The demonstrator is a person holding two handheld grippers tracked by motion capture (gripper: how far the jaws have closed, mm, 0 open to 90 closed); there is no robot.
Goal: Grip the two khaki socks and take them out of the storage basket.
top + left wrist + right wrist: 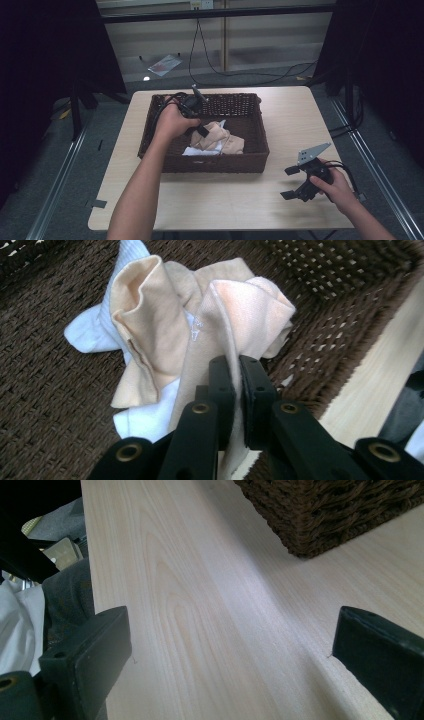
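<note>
A dark brown wicker basket (pixel 250 165) stands on the middle of the table. Inside it lie a peach cloth (pixel 218 135) and a white cloth (pixel 196 151) partly under it. My left gripper (pixel 201 130) reaches into the basket and is shut on a fold of the peach cloth (pixel 240 315); its jaws pinch the fabric between them. The white cloth (pixel 87 332) pokes out from under the peach one. My right gripper (pixel 291 182) rests low over the table at the front right, open, with bare wood between its fingers (pixel 90 650).
The light wooden table (pixel 290 115) has free surface right of and in front of the basket (pixel 330 510). Cables trail across the floor behind the table. A dark stand leg (pixel 75 105) is at the far left.
</note>
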